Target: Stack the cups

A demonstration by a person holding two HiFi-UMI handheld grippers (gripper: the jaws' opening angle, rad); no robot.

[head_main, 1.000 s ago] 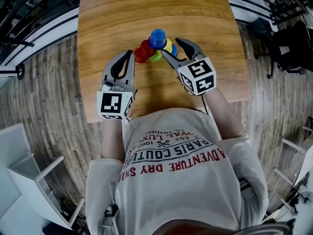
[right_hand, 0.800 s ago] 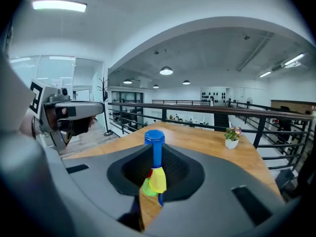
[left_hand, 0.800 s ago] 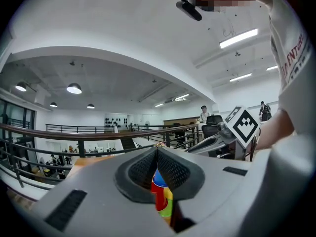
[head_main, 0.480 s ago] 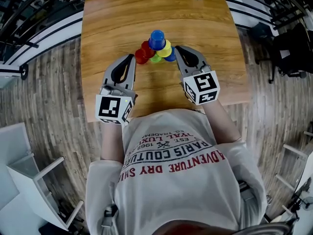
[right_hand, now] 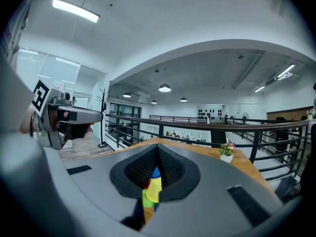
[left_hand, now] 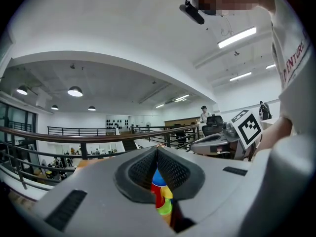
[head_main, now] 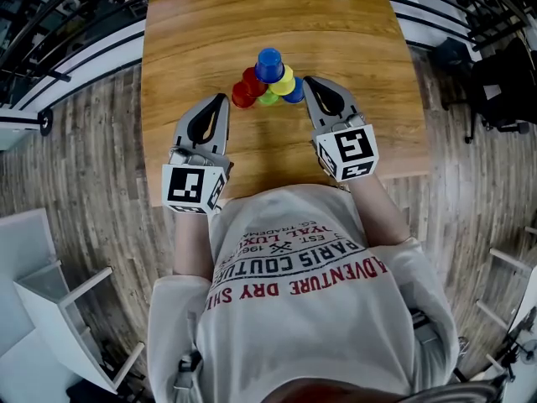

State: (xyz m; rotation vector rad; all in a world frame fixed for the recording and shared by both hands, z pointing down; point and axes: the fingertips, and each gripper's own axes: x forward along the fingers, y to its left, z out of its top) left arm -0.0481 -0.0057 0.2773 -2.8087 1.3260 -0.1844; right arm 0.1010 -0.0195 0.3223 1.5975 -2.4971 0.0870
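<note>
The cups [head_main: 269, 81] are piled on the worktop [head_main: 210, 23] (blue on top); left tool [head_main: 222, 99] and right tool [head_main: 309, 82] are held closed, empty; stacking seems finished.

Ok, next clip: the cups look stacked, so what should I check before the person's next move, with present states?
1. Empty left tongs: ok, jaws together, nothing between.
2. Empty right tongs: ok, jaws together, nothing between.
3. Standing cup pyramid: ok, blue cup on top.
4. All cups in the pyramid: ok, none seen apart on the table.
5. Tongs tips apart from the bottom cups: cannot tell, both lie close beside them.
</note>
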